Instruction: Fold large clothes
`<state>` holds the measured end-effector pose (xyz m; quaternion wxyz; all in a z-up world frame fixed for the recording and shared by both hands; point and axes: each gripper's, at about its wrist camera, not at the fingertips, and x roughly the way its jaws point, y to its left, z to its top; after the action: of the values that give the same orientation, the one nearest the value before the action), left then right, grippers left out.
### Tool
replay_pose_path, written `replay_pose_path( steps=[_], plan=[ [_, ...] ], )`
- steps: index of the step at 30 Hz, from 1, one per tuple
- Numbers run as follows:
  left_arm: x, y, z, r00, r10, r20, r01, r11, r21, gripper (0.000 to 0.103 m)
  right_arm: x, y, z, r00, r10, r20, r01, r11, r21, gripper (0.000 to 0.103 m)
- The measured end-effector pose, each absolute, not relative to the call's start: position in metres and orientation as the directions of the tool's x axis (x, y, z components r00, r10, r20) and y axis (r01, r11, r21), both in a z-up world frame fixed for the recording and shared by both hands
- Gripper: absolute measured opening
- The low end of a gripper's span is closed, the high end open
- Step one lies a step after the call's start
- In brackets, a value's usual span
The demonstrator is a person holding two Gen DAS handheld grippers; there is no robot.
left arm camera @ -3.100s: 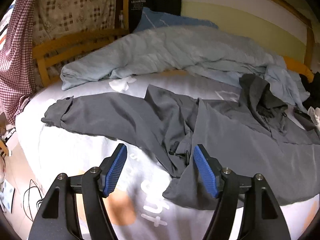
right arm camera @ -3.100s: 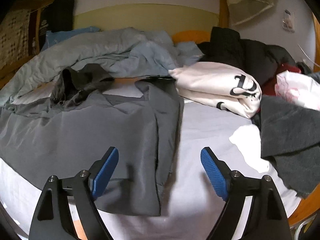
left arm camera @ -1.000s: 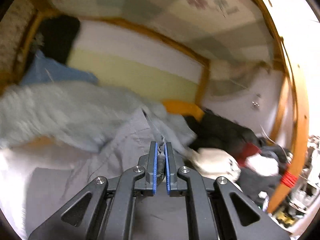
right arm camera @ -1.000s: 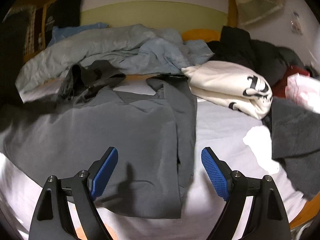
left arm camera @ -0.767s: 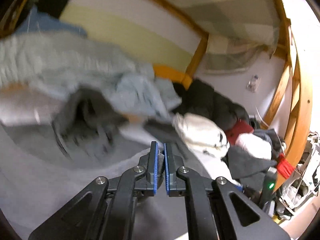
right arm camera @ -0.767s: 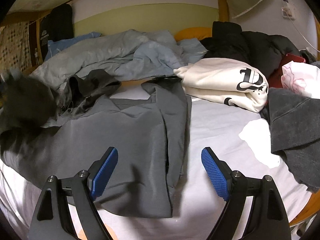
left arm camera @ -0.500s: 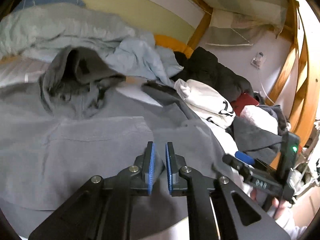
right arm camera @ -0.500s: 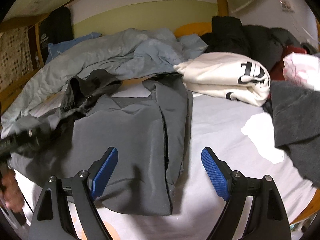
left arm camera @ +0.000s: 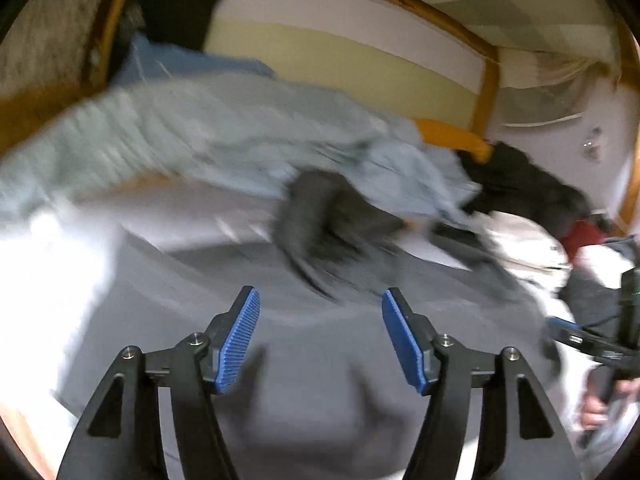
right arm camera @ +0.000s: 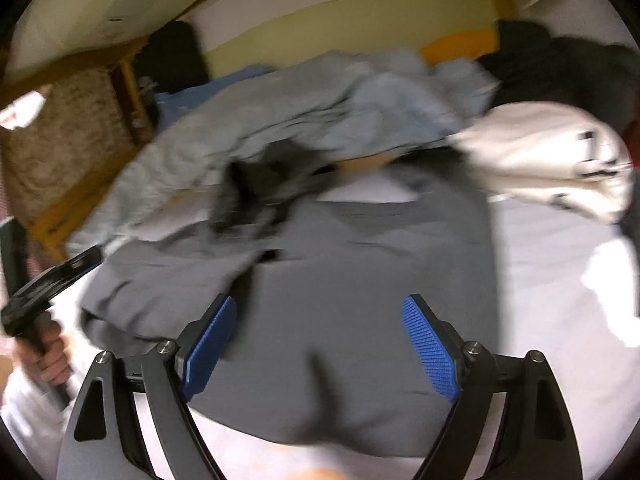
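Left gripper [left arm camera: 320,336] spread wide, blue fingers [left arm camera: 239,342] empty, above the grey jacket [left arm camera: 320,360] lying flat on the bed [left arm camera: 60,272]. Right gripper [right arm camera: 320,354] likewise wide apart and empty over the same jacket's lower half. At 12 o'clock a rumpled light-blue quilt [right arm camera: 320,108]; at 2 o'clock a cream garment [right arm camera: 552,160]; all motion-blurred.

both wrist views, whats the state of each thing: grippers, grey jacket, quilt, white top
left gripper: open, holding nothing
right gripper: open, holding nothing
grey jacket: lying on the bed, sides folded inward, hood bunched at the top
light blue quilt: crumpled behind the jacket
white top: folded, beside the jacket
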<state>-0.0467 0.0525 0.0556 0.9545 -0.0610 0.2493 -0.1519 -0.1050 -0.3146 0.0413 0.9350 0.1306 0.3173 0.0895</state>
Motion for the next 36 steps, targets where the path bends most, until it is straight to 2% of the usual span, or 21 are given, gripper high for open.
replay_pose_path(
  steps=[3,7,8,9,10,11,12,18,20,23,25,30,34,36],
  plan=[
    [-0.036,0.091,0.056,0.889,-0.179,-0.421,0.135,0.982,-0.134,0.065,-0.084,-0.282,0.036,0.727,0.348,-0.591,-0.180,0.928,0.325,0.087],
    [-0.016,0.142,0.046,0.876,-0.135,-0.464,0.017,0.968,-0.250,0.065,-0.048,-0.240,0.013,0.672,0.344,-0.656,-0.206,0.938,0.281,0.087],
    [-0.011,0.149,0.044,0.868,-0.124,-0.481,-0.003,0.967,-0.254,0.065,-0.041,-0.236,0.008,0.666,0.348,-0.660,-0.204,0.936,0.287,0.078],
    [-0.008,0.154,0.043,0.863,-0.111,-0.493,-0.017,0.969,-0.248,0.065,-0.035,-0.231,0.004,0.671,0.336,-0.660,-0.203,0.940,0.273,0.051],
    [-0.005,0.157,0.042,0.859,-0.096,-0.503,-0.027,0.972,-0.233,0.065,-0.027,-0.223,0.002,0.682,0.295,-0.669,-0.202,0.955,0.215,0.040],
    [-0.003,0.158,0.043,0.857,-0.086,-0.508,-0.032,0.975,-0.219,0.065,-0.020,-0.216,0.002,0.700,0.247,-0.670,-0.201,0.969,0.146,0.019],
    [-0.001,0.159,0.043,0.856,-0.084,-0.511,-0.027,0.978,-0.207,0.065,-0.015,-0.213,0.004,0.719,0.229,-0.657,-0.205,0.972,0.114,0.011],
    [0.029,0.136,0.042,0.830,-0.075,-0.553,0.046,0.997,-0.067,0.066,0.016,-0.219,0.058,0.843,0.097,-0.530,-0.120,0.993,-0.010,0.007],
    [0.042,0.127,0.035,0.804,-0.079,-0.590,0.070,0.997,-0.038,0.067,0.030,-0.222,0.081,0.874,0.065,-0.482,-0.104,0.993,-0.054,0.007],
    [0.061,0.116,0.013,0.735,-0.035,-0.677,0.051,0.999,0.003,0.068,0.048,-0.224,0.093,0.876,0.034,-0.482,-0.087,0.992,-0.087,0.007],
    [0.075,0.112,-0.006,0.681,0.016,-0.732,0.025,0.999,0.046,0.068,0.070,-0.224,0.083,0.841,0.024,-0.541,-0.088,0.992,-0.094,0.007],
    [0.091,0.111,-0.036,0.618,0.099,-0.780,-0.011,0.993,0.117,0.069,0.097,-0.225,0.018,0.681,-0.012,-0.732,-0.069,0.994,-0.081,0.007],
    [0.092,0.112,-0.039,0.612,0.100,-0.785,-0.016,0.993,0.115,0.070,0.094,-0.233,-0.007,0.633,-0.010,-0.774,-0.044,0.998,-0.049,0.007],
    [0.091,0.112,-0.039,0.617,0.102,-0.780,-0.018,0.993,0.115,0.070,0.095,-0.234,-0.010,0.613,-0.006,-0.790,-0.044,0.998,-0.042,0.014]
  ],
)
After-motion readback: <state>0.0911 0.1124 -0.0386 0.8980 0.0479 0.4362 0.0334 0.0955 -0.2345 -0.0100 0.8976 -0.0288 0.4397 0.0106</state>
